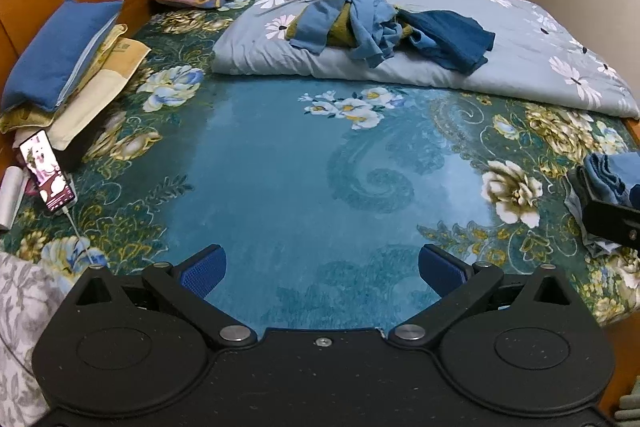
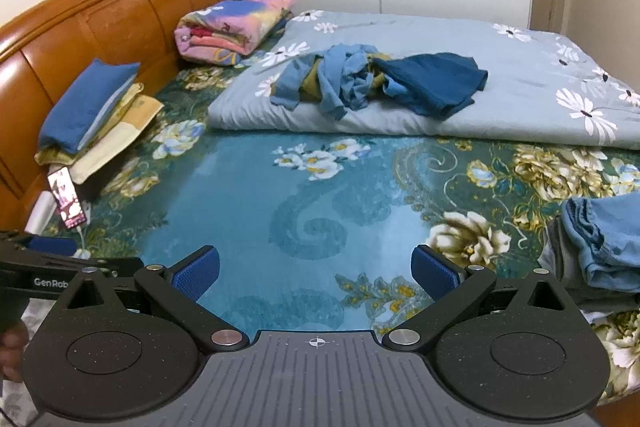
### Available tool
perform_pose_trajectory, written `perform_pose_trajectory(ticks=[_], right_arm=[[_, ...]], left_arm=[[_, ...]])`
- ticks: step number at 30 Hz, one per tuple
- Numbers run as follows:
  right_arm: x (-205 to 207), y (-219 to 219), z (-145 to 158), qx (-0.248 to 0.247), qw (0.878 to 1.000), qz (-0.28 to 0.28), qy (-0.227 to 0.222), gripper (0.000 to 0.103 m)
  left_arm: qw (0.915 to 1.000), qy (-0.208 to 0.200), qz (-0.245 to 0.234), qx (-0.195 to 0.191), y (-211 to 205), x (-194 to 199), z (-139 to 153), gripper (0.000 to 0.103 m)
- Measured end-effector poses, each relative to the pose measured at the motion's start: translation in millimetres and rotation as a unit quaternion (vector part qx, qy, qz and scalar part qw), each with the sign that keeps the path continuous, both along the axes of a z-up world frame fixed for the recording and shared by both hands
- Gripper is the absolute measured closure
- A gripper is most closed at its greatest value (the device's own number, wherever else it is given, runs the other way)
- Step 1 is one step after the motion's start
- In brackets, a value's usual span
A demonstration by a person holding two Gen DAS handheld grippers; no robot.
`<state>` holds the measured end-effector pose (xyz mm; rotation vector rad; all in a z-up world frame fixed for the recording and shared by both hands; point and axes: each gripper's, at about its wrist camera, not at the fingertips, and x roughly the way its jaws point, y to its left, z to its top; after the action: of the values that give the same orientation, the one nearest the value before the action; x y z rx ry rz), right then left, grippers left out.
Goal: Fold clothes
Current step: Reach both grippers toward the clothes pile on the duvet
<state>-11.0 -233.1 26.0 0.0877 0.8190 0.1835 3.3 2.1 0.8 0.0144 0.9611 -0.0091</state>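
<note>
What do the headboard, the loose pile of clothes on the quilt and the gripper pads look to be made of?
Headboard: wood by its look, with an orange glossy varnish and faint grain. Pile of clothes: soft matte fabric, probably cotton knit, limp and creased in blues and olive. Left gripper and right gripper pads: blue, finely ribbed, likely rubber or textured plastic.
</note>
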Motion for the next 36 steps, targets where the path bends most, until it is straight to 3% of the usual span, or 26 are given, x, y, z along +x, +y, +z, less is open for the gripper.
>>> perform_pose_trajectory(ticks=[5,10,13,21,26,29,36], right_arm=[[5,-5,0,0.013,1.000,-0.008,0.008,0.000],[5,17,-1,-0.008,1.000,-0.016,0.001,0.000],[5,18,-7,-0.011,1.000,-0.022,0.006,0.000],[40,-5,-8,-0.024,0.998,-0.064,-0.003,0.000],[91,-23,-20,-0.007,0.997,-0.077,-0.021,0.000],[138,-33,-33,0.013,0.996,-0.087,-0.008,0.000],[244,-58,-78,0.029,0.994,-0.090,0.055,0.000]], left_arm=[[0.9999,-0.005,-0.007,-0.008,7,11,3,0.001],[0.9997,-0.010,-0.014,-0.016,13,21,5,0.001],[0.9989,-0.015,-0.005,-0.045,24,33,5,0.002],[0.9958,-0.062,-0.014,-0.066,11,92,2,0.002],[0.9923,-0.098,-0.025,-0.072,-7,158,0,0.003],[0.9886,-0.129,-0.014,-0.077,-19,211,-2,0.002],[0.9913,-0.119,-0.016,-0.054,-49,358,-22,0.002]])
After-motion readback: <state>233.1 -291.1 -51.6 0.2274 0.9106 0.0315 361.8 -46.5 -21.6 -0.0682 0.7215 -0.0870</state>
